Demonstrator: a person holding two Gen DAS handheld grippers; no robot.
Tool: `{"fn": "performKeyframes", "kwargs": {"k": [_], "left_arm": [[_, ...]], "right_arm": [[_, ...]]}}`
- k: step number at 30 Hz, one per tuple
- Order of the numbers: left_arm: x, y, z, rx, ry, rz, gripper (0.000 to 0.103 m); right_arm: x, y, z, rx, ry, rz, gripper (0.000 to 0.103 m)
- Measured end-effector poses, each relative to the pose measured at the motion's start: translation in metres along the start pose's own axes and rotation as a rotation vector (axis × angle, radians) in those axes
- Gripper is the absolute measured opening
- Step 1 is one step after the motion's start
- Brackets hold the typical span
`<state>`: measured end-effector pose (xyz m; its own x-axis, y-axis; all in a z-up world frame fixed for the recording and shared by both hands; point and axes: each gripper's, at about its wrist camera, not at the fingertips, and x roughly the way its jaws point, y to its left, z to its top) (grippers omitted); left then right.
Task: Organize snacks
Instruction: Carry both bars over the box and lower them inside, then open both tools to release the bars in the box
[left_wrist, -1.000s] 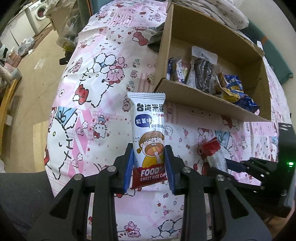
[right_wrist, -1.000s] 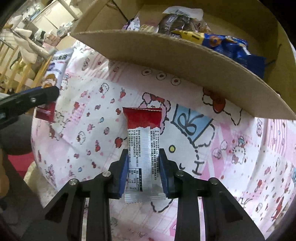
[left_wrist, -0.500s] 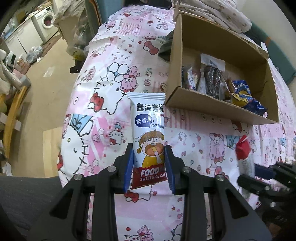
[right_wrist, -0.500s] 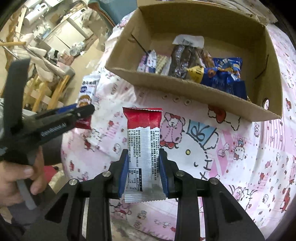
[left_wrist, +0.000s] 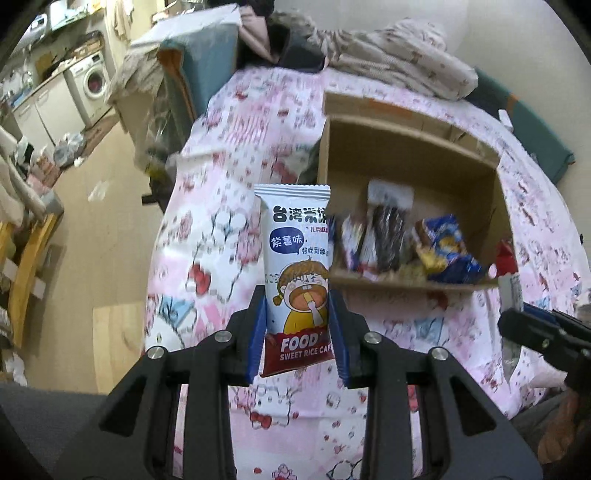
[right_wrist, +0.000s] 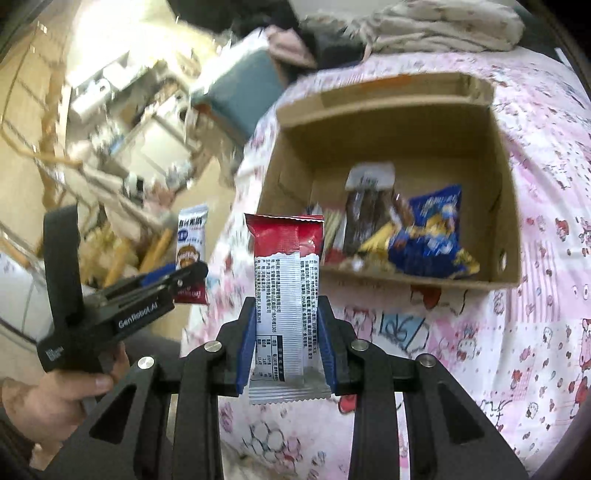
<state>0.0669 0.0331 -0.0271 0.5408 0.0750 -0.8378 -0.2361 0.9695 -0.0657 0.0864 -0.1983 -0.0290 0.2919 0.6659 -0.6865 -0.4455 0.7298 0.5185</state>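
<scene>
Fig.: both grippers loaded, held above the bench w/ the pink cartoon cloth (right_wrist: 535, 350). Your left gripper (left_wrist: 297, 332) has its fingers closed on the lower part of the rice cake pack (left_wrist: 297, 258), upright, just left of the cardboard box (left_wrist: 495, 206). Your right gripper (right_wrist: 286, 332) pinches the red-and-white bar (right_wrist: 284, 291) low down, near the box's front wall. Box already holds several snacks (right_wrist: 424, 236). Handling (est.): both packs light, film slick and crinkly, contents prob. brittle. Grip mid-body across the flat faces, not the crimped seals; squeeze gently.
</scene>
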Motion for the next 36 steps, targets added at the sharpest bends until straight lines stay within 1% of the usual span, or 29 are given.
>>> {"fn": "performKeyframes", "kwargs": {"k": [5, 7, 16, 20, 22, 25, 27, 30, 32, 34, 36], "left_arm": [[-0.004, -0.010, 0.027, 0.010, -0.033, -0.024, 0.028], [-0.002, -0.015, 0.035, 0.021, -0.041, -0.032, 0.028], [0.013, -0.035, 0.063, 0.073, -0.056, -0.073, 0.028], [0.022, -0.044, 0.071, 0.095, -0.053, -0.097, 0.028], [0.027, -0.046, 0.074, 0.098, -0.050, -0.106, 0.028], [0.038, -0.050, 0.077, 0.105, -0.044, -0.117, 0.028], [0.046, -0.051, 0.077, 0.113, -0.039, -0.128, 0.028], [0.055, -0.053, 0.072, 0.129, -0.052, -0.178, 0.028], [0.063, -0.056, 0.072, 0.139, -0.047, -0.165, 0.028], [0.070, -0.055, 0.073, 0.109, -0.018, -0.186, 0.028], [0.073, -0.056, 0.070, 0.107, -0.006, -0.175, 0.028]], "right_arm": [[-0.014, -0.018, 0.018, 0.069, -0.072, 0.021, 0.032], [-0.018, -0.025, 0.026, 0.079, -0.096, 0.013, 0.032], [-0.019, -0.055, 0.050, 0.143, -0.143, -0.019, 0.032], [-0.010, -0.067, 0.053, 0.172, -0.125, -0.041, 0.032], [-0.002, -0.072, 0.055, 0.173, -0.101, -0.083, 0.032], [0.007, -0.081, 0.055, 0.199, -0.074, -0.106, 0.032], [0.013, -0.087, 0.056, 0.219, -0.060, -0.110, 0.032], [0.024, -0.095, 0.056, 0.240, -0.040, -0.114, 0.032], [0.031, -0.097, 0.058, 0.246, -0.036, -0.110, 0.033], [0.035, -0.095, 0.059, 0.246, -0.039, -0.096, 0.033], [0.040, -0.093, 0.062, 0.240, -0.047, -0.082, 0.033]]}}
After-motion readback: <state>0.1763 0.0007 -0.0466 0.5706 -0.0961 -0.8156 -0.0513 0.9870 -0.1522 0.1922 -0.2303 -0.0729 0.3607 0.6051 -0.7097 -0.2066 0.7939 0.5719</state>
